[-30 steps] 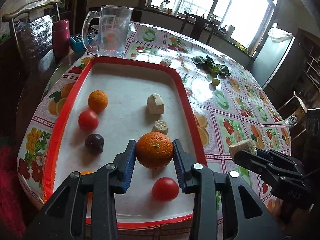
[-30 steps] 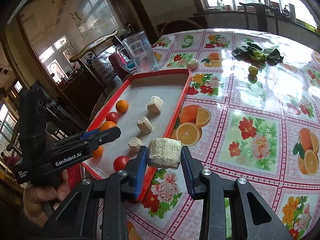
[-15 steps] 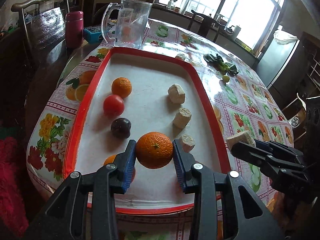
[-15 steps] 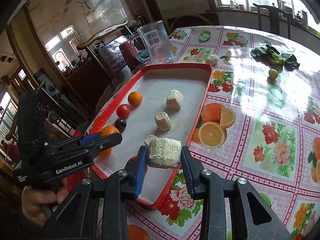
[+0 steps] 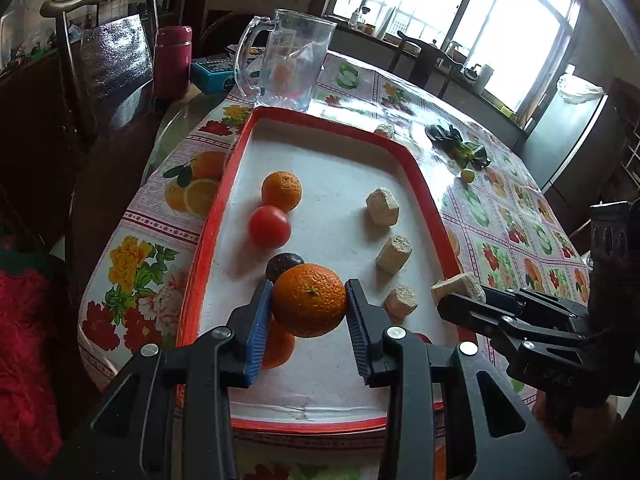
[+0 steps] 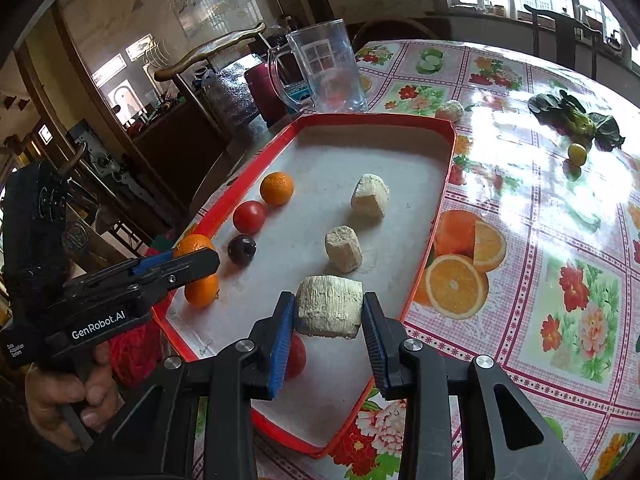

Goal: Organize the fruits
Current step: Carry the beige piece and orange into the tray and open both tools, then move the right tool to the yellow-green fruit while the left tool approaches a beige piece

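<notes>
Two views | left gripper [image 5: 308, 308] clamps orange [image 5: 309, 300]; hand [image 6: 68, 396] right-view only

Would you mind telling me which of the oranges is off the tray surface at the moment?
The large orange, clamped between the left gripper's fingers; the other two oranges rest on the tray.

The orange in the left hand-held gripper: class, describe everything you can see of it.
The orange is round, bright and pebbly-skinned, with a small green stem scar facing the camera. The left hand-held gripper clamps it on both sides between blue ribbed pads. It is held above the white floor of the red-rimmed tray, near the left-hand row of fruit, partly hiding a dark plum behind it and another orange beneath.
</notes>
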### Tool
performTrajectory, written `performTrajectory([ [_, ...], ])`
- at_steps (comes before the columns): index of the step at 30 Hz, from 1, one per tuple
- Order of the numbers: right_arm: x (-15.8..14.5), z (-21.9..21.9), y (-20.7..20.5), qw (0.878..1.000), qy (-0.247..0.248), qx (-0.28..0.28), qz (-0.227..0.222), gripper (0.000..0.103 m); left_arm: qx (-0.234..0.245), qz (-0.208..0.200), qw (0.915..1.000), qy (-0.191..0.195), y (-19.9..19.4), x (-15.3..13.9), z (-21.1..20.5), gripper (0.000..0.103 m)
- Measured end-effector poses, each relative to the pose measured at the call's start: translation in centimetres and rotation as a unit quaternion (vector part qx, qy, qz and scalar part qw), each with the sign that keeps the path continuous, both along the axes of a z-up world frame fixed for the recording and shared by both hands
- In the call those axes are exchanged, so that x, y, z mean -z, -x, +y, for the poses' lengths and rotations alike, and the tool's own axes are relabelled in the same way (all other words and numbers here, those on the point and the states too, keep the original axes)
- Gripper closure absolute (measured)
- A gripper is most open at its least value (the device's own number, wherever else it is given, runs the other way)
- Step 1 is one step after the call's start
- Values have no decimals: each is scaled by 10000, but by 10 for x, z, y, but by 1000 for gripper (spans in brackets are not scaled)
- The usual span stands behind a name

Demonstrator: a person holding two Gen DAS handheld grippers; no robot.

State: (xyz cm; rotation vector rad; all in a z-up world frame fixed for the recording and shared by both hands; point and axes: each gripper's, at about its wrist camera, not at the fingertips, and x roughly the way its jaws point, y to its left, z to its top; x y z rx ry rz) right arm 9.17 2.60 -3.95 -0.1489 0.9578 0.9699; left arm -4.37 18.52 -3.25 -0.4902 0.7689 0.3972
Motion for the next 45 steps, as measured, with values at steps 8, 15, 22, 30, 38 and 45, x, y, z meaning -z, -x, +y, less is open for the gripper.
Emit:
performTrajectory([
  [8,12,9,-6,9999,143,-44,1,69,-225,156,9996,71,6,12,21,69],
  [15,12,9,-9,9999,130,-65,70,69,-133,394,9991,38,-6,25,16,69],
  [22,10,3,-12,9998,4,-9,215,64,-143,421,9990,94,-5,23,16,68],
  [30,1,-10,-13,9997,-142,65,209,60,-131,396,9991,-13,-6,14,7,54],
  [38,-6,-32,-23,9992,-229,294,166,58,-40,275,9996,-94,-14,1,-3,48],
  [45,-6,-50,-35,9982,-240,520,195,57,132,217,9995,-201,-29,-10,-15,48],
])
